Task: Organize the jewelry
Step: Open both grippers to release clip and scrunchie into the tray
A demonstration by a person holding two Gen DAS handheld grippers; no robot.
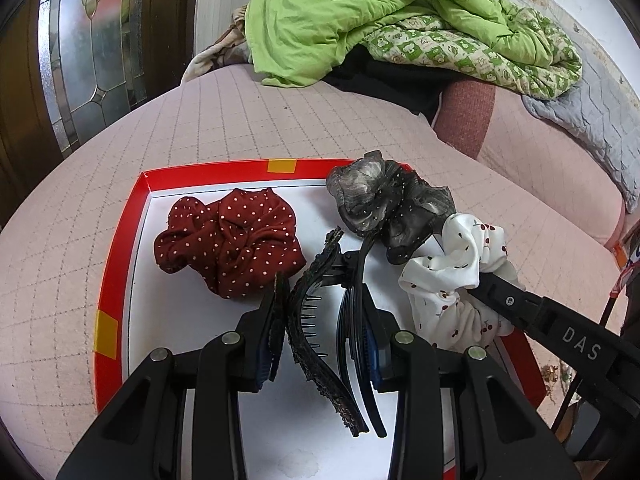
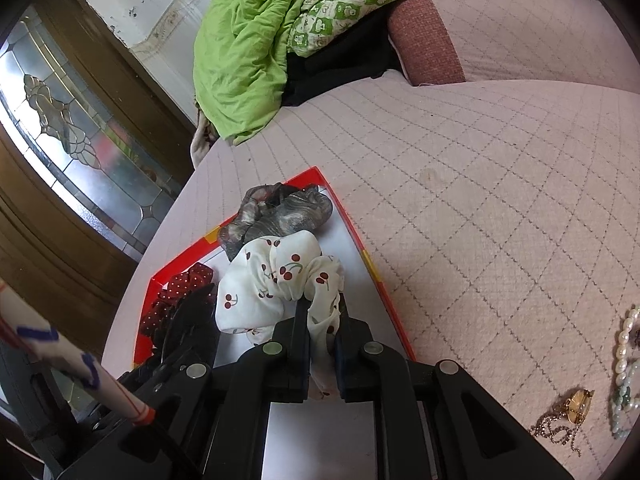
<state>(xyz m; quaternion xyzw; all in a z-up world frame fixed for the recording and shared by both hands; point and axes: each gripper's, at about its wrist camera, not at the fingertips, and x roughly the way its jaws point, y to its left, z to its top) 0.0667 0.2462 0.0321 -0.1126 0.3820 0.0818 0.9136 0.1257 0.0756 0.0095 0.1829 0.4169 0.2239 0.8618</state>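
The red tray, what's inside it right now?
Inside the red tray: a red dotted scrunchie, a grey-black scrunchie, a cherry-print scrunchie pinched by the right gripper, and a black hair claw between the left gripper's jaws. Anything beneath them is hidden.

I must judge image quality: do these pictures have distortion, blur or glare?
Left wrist view: strong fisheye bending, dark corners, tray rim curved, scrunchies sharp, soft even light. Right wrist view: same bending, glass door bright but no glare on the cherry scrunchie.
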